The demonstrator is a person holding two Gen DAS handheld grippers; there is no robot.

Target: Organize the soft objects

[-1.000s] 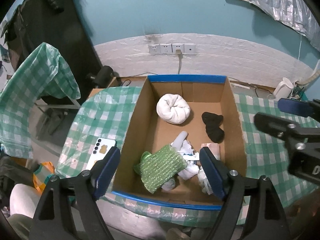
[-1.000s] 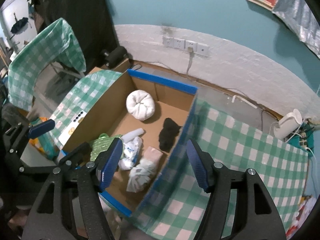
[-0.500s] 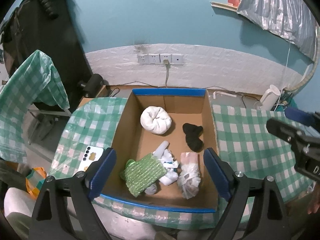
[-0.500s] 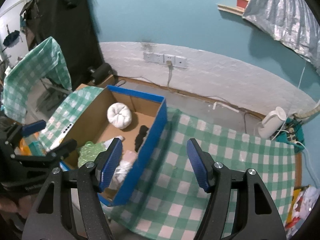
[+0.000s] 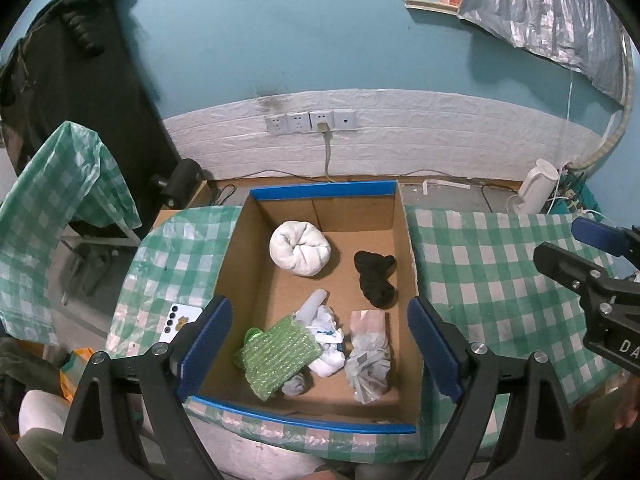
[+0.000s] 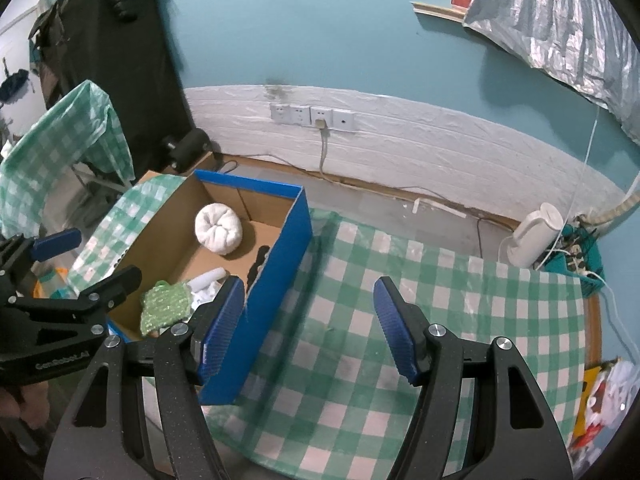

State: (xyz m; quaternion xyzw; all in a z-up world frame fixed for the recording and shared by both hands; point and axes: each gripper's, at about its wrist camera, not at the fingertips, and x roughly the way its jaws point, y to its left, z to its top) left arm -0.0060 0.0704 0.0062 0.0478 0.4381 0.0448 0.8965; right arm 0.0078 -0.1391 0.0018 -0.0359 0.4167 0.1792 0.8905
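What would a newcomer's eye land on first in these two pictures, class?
Probably the open cardboard box with blue-taped edges in the middle of the green-checked table. At its far end lies a rolled white bundle with a black sock beside it; nearer sit a green knitted cloth and crumpled white pieces. Both grippers hang open and empty above.

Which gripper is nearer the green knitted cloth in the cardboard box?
Left. The left gripper hovers open directly above the green knitted cloth. The right gripper is off to the side, over the box's blue wall and the checked tablecloth.
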